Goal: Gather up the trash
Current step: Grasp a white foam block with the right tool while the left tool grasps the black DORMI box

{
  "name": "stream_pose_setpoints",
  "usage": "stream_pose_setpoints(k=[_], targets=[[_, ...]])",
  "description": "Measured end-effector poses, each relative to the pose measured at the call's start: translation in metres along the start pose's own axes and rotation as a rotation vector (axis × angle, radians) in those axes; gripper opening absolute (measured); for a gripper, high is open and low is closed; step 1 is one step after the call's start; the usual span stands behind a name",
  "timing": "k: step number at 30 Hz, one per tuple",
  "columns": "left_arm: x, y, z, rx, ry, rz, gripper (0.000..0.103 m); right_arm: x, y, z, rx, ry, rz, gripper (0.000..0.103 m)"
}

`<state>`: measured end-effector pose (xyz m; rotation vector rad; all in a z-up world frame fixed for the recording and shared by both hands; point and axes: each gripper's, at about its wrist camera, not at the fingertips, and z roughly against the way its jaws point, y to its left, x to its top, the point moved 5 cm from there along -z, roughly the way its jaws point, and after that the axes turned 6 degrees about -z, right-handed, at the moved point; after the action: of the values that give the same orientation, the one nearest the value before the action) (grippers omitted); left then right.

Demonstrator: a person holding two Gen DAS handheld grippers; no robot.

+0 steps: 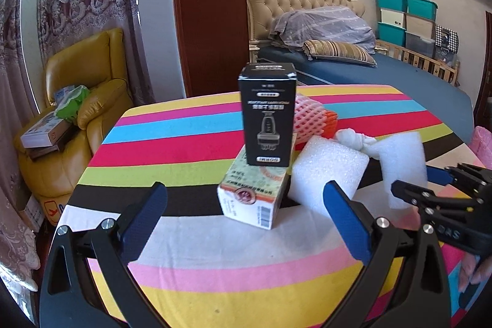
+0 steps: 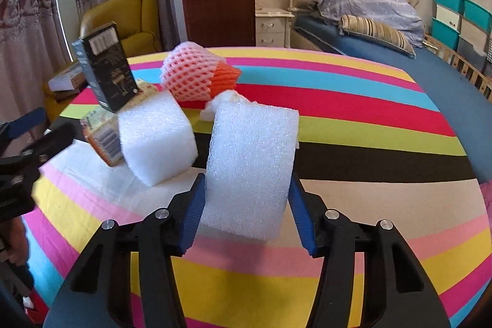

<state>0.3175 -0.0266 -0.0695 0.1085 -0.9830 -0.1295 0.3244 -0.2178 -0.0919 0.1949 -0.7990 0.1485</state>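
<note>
While the right gripper (image 2: 247, 205) pinches one white foam block (image 2: 252, 168) just above the striped table (image 2: 369, 119), the left gripper (image 1: 246, 217) gapes empty, leaving the second foam block (image 2: 156, 137), both boxes (image 1: 266, 116) and netting (image 2: 190, 73) uncollected.

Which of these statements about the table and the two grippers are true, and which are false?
1. The right gripper is shut on a white foam block. True.
2. The left gripper holds the black box. False: it is open and empty, and the black box stands on the green box.
3. A second foam block lies beside the green box. True.
4. The foam net is blue. False: it is pink, with an orange one behind it.
5. The tablecloth is plain white. False: it has many coloured stripes.
</note>
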Motion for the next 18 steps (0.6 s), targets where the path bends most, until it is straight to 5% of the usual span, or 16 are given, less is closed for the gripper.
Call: stream_pose_setpoints(k=[13,18], targets=[[0.046,-0.009,-0.040,0.048,-0.034,0.023,0.098,-0.005,0.001,0.013,0.041,-0.048,-0.009,0.050],[0.055,-0.012,-0.057,0.062,-0.022,0.021,0.081,-0.003,-0.004,0.016,0.047,-0.061,-0.027,0.051]])
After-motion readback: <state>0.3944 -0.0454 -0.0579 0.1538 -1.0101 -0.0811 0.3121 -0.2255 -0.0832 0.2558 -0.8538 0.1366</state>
